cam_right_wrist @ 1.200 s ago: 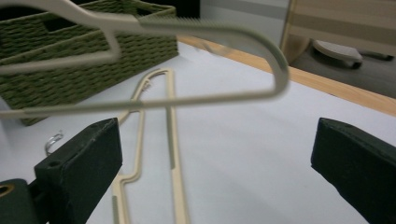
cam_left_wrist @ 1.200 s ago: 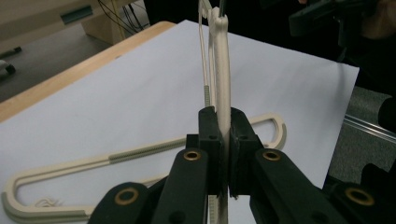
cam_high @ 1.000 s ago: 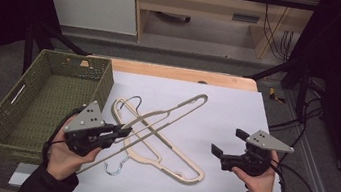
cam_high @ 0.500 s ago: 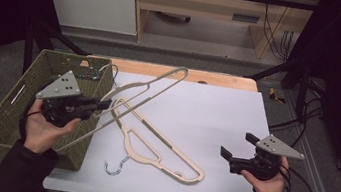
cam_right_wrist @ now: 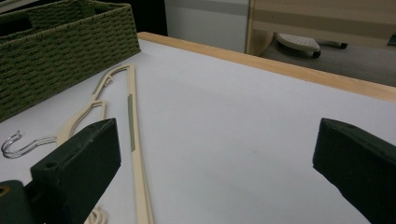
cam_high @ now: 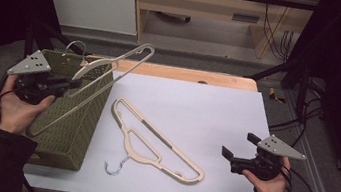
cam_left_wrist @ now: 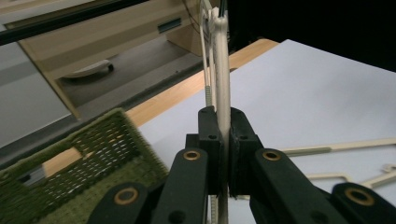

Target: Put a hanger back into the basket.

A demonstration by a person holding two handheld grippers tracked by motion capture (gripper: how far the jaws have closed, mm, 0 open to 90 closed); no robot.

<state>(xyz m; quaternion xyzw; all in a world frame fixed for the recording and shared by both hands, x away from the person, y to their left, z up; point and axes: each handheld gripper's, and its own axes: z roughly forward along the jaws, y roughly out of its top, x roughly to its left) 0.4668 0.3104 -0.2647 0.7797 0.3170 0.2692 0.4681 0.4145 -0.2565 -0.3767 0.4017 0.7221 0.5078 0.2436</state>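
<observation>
The white-topped surface (cam_high: 192,109) with a pale wooden far edge lies mostly bare across its middle and right, giving broad room there; its left end is taken up by the olive-green woven rectangular basket (cam_high: 60,126), whose right wall stands just beside the hanger on the surface. Beyond the far edge the floor drops away toward a pale wooden cabinet.

The left tool (cam_high: 70,83) is held above the basket, its jaws clamped together on one thin bar of the cream plastic clothes hanger with a metal hook (cam_high: 112,65). That hanger is off the surface, tilted, with its hook over the basket's far wall and one end reaching up past the far edge. In the left gripper view the bar runs upright between the pads (cam_left_wrist: 208,135).

A second cream hanger (cam_high: 156,144) lies flat on the surface, hook toward the near edge, well apart from the right tool (cam_high: 237,146), which hovers near the right near corner with jaws wide apart around nothing.
</observation>
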